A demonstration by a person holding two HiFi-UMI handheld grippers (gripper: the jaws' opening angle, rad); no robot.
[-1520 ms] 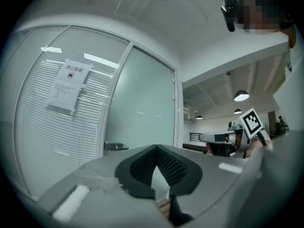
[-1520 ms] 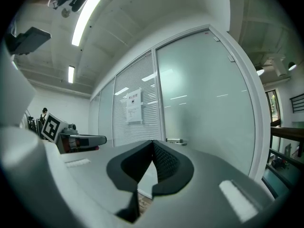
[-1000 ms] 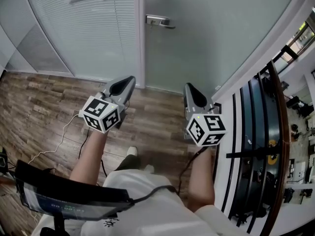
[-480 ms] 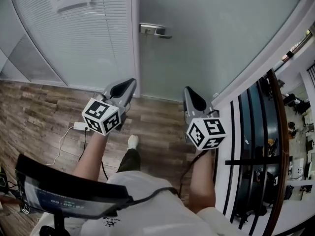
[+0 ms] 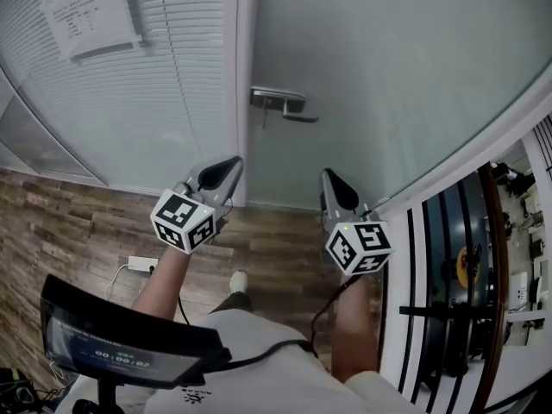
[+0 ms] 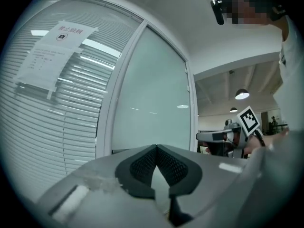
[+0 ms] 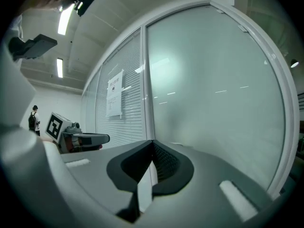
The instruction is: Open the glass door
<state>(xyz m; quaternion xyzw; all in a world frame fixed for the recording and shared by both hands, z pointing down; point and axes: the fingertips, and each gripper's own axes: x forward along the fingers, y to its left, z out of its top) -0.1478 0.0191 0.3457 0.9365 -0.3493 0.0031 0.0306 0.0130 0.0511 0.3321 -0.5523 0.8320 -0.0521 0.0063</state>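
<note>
The frosted glass door (image 5: pixel 388 76) stands closed ahead, with a metal lever handle (image 5: pixel 280 103) at its left edge next to the white frame. In the head view my left gripper (image 5: pixel 231 162) and right gripper (image 5: pixel 329 174) are held level side by side, pointing at the door below the handle and short of it. Both are shut with nothing in them. The left gripper view shows its jaws closed (image 6: pixel 156 146) before the door pane (image 6: pixel 147 94). The right gripper view shows its jaws closed (image 7: pixel 152 141) before the glass (image 7: pixel 213 94).
Left of the door is a glass wall with blinds (image 5: pixel 164 84) carrying a paper notice (image 5: pixel 90 15). A white power strip (image 5: pixel 142 264) lies on the wooden floor (image 5: pixel 78 222). A dark railing (image 5: pixel 448 257) runs along the right. A screen (image 5: pixel 121 339) hangs at my chest.
Both grippers have come forward toward the door together. The handle now sits lower and closer in the head view, and less floor shows ahead of the grippers.
</note>
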